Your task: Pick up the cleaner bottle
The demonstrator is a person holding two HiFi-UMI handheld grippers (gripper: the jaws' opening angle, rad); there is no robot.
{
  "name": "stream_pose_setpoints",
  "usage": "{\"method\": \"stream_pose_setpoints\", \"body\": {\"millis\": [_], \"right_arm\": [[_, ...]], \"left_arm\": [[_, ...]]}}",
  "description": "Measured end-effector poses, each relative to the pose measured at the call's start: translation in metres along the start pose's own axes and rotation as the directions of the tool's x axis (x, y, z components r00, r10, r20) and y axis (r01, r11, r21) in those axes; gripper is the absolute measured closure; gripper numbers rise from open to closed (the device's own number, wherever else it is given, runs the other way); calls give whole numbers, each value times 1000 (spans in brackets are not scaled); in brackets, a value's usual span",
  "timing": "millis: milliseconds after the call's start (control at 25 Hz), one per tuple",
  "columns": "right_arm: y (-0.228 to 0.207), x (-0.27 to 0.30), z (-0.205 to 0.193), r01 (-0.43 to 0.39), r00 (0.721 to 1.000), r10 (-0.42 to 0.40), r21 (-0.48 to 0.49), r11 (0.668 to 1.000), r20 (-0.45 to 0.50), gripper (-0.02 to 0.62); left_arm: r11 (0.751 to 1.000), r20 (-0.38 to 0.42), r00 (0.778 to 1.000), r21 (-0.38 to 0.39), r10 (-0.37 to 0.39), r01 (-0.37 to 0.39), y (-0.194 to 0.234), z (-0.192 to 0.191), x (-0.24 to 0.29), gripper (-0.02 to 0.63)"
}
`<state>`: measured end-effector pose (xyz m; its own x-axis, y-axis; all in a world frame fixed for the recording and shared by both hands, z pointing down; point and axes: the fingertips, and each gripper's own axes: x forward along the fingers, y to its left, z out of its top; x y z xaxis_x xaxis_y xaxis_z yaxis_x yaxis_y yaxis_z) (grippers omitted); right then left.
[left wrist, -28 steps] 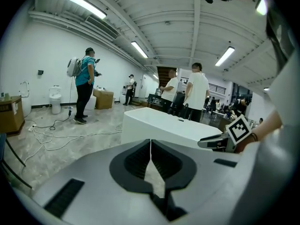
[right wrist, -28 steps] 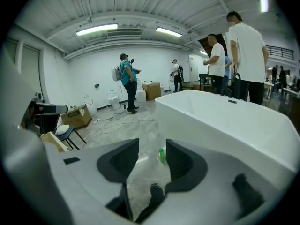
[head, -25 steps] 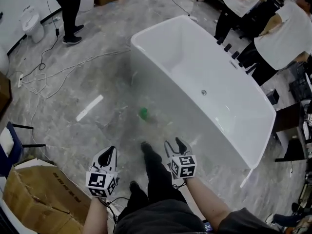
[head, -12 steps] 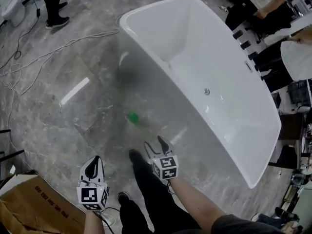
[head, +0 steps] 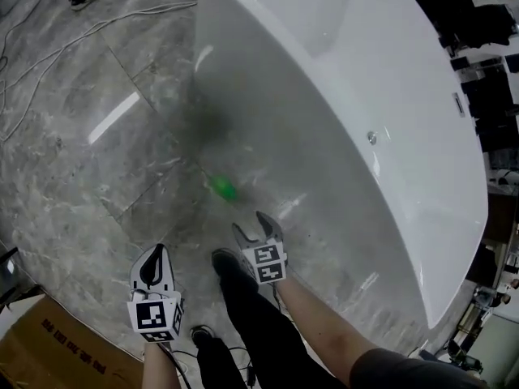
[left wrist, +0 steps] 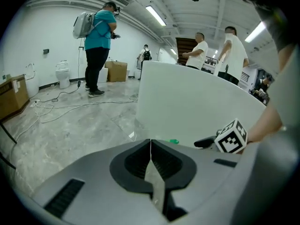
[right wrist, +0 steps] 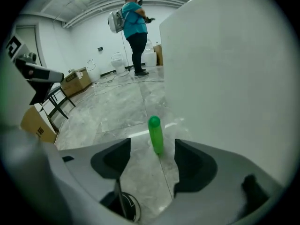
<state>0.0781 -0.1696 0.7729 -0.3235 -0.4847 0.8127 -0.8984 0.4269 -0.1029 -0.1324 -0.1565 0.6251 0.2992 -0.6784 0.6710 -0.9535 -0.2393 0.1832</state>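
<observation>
Early in the task: approach only, no grasp yet. Green cleaner bottle (right wrist: 155, 135) upright on the grey marble floor (head: 97, 177), a little left of and below centre in the head view, just beside the outer wall of the white bathtub (head: 340, 96). Right tongs (head: 250, 224) just below it in that frame, jaws wide after opening a moment ago and then easing in a touch. In the right gripper view, bottle framed in the gap but ahead of the tips, untouched, nothing between the pads. Left tongs (head: 154, 259) at lower left, jaws pressed together, empty, well apart from the bottle.

Left to do, by the look of it: close in, bracket the bottle, squeeze, lift.

Nothing lying between right tongs and bottle; tub wall close on the bottle's right, so probably little room on that side. Also around: dark shoe (head: 225, 260) just beside the right tongs, cardboard box (head: 40, 359) in the lower left corner, person in teal (left wrist: 98, 36) standing far off at upper left of the left gripper view.
</observation>
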Motion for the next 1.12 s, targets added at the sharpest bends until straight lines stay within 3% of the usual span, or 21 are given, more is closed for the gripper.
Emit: {"method": "stream_pose_setpoints", "body": {"millis": [280, 600, 840, 960, 1000, 1120], "right_arm": [[-2, 94, -14, -9, 1000, 9, -20, 1000, -14, 316], [-6, 171, -19, -8, 998, 12, -60, 998, 65, 316], [-8, 204, 0, 28, 986, -16, -67, 997, 165, 318], [-13, 214, -8, 53, 988, -43, -66, 996, 145, 327], [-14, 215, -11, 56, 990, -46, -68, 996, 136, 359], [-16, 217, -9, 26, 992, -22, -34, 999, 125, 384]], "left_arm": [[1000, -19, 1000, -29, -7, 6, 10, -36, 62, 591], [998, -32, 999, -51, -34, 33, 18, -73, 113, 591], [998, -25, 998, -32, -52, 51, 29, -83, 136, 591], [997, -10, 998, -44, -58, 58, 32, -80, 142, 591], [997, -3, 998, -47, -59, 59, 32, -80, 143, 591], [997, 13, 999, -65, -50, 51, 34, -78, 144, 591]]}}
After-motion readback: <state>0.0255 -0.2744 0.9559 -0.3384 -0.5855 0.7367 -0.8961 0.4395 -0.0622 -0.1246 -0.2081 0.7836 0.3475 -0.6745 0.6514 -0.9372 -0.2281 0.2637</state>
